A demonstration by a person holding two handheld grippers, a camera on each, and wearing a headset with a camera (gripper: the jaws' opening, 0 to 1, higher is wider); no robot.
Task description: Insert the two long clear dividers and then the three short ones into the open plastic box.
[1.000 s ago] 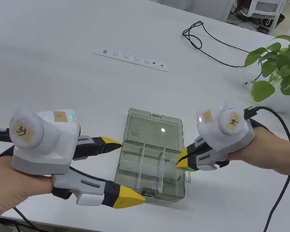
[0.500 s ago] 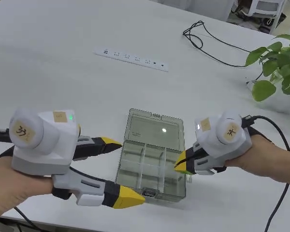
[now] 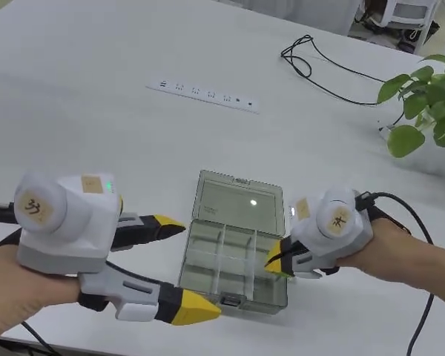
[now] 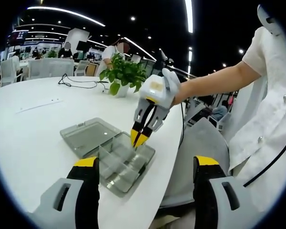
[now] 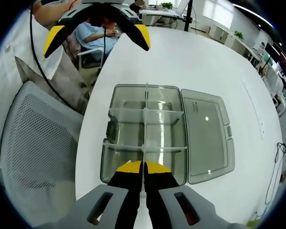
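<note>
Box [image 3: 237,199] clear, gridded (lid open) | right gripper [image 5: 144,167] pinching divider [image 5: 144,129] | left gripper [image 4: 147,162] apart

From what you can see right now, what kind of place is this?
Probably an open-plan office or lab hall: a large white table with a power strip on it, a mesh office chair beside it, and long ceiling light strips overhead.

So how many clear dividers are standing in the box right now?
3. The far cross divider and the near cross divider span the plastic box; the middle divider crosses both, its end in the right gripper. Clear plastic may hide others.
</note>
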